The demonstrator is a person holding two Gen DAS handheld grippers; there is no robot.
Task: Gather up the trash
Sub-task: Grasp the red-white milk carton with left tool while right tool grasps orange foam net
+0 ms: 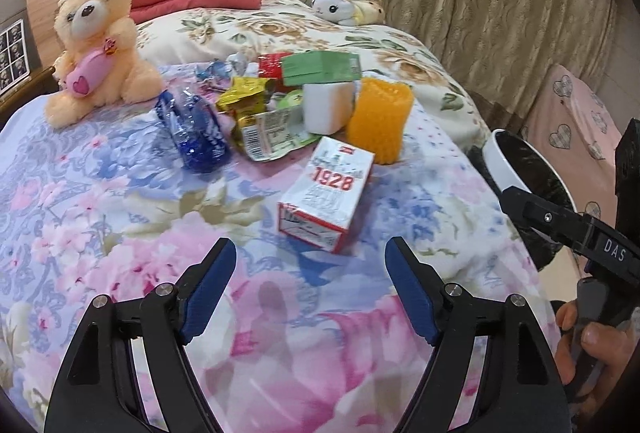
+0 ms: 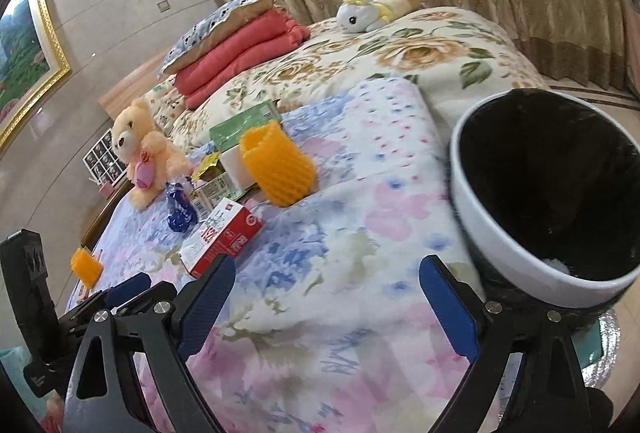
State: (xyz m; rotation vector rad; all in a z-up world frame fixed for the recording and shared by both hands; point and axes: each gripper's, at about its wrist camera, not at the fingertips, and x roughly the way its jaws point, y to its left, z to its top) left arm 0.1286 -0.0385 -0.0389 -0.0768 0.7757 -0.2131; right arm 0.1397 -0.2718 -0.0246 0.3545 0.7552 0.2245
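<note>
Left gripper (image 1: 310, 265) wide open, empty, above flowered bedspread (image 1: 120, 233). Right gripper (image 2: 328, 285) wide open, empty. Trash heap mid-bed: red-white box (image 1: 326, 193) nearest, orange foam sleeve (image 1: 380, 119), blue bottle (image 1: 194, 131), wrappers (image 1: 268, 129). White bin (image 2: 500, 225), black-lined, beside bed edge.

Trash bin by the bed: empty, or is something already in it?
Nearly empty. The right wrist view looks into the trash bin: bare black liner, with only a small white scrap at the bottom near the rim.
</note>
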